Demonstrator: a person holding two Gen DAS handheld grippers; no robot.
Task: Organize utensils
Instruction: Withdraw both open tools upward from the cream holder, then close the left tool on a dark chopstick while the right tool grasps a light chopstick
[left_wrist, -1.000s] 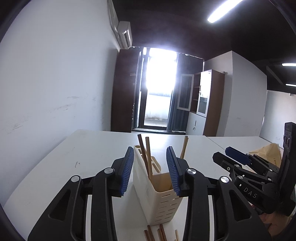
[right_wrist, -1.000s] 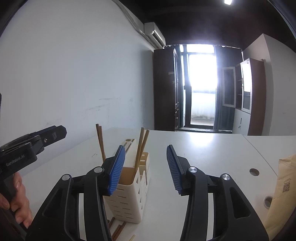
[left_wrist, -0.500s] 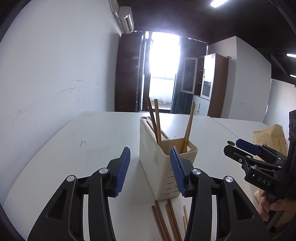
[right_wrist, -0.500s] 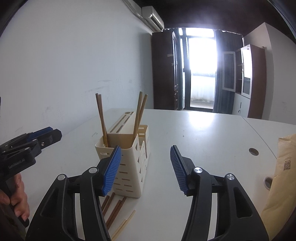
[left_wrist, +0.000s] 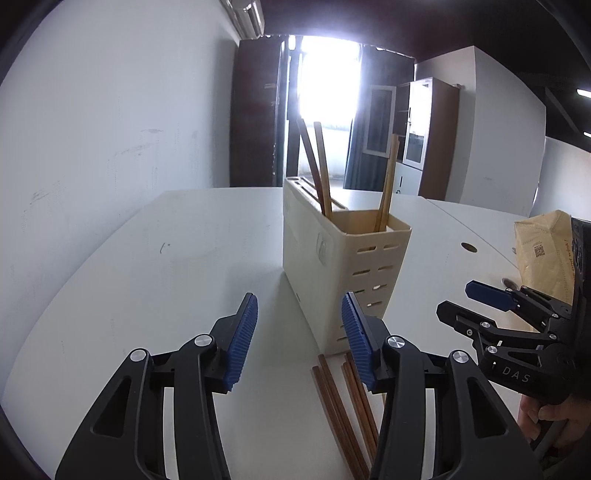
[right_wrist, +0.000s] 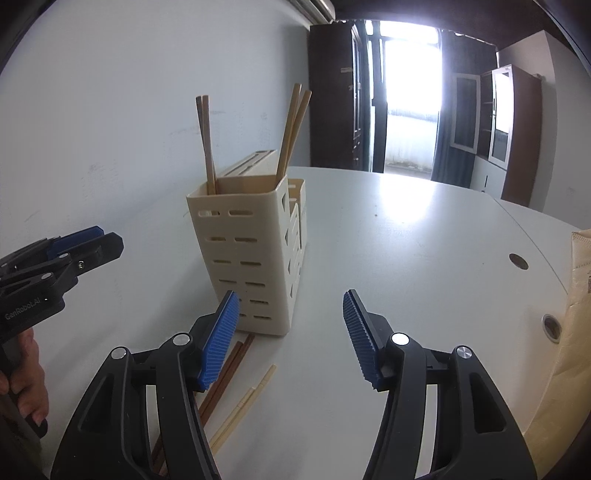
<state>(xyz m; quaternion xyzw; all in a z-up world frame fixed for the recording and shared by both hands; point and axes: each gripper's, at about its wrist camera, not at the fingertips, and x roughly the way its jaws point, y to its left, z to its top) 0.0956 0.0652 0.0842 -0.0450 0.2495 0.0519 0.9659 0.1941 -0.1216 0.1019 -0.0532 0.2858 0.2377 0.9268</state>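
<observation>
now, both claws empty: left claw (left_wrist: 299, 332) and right claw (right_wrist: 291, 332) spread wide. loose chopsticks (left_wrist: 347, 402) flat on tabletop (left_wrist: 147, 277), touching front of holder (left_wrist: 332, 266). you drop low, pinch one pair mid-length, avoid bumping holder, then stand them in open compartment.

- One cream holder (right_wrist: 255, 254) stands on the table (right_wrist: 406, 240).
- Four chopsticks stand in it: two at left (right_wrist: 206, 144), two at right (right_wrist: 291, 129).
- Brown chopsticks (left_wrist: 343, 402) lie near the holder: four show, perhaps more hidden.
- Two pale chopsticks (right_wrist: 243, 402) lie right of the brown ones.
- Two grippers: left (left_wrist: 299, 339), right (right_wrist: 291, 336).
- One brown paper bag (left_wrist: 543, 254) at far right.
- Two round holes (right_wrist: 518, 261) in the table.
</observation>
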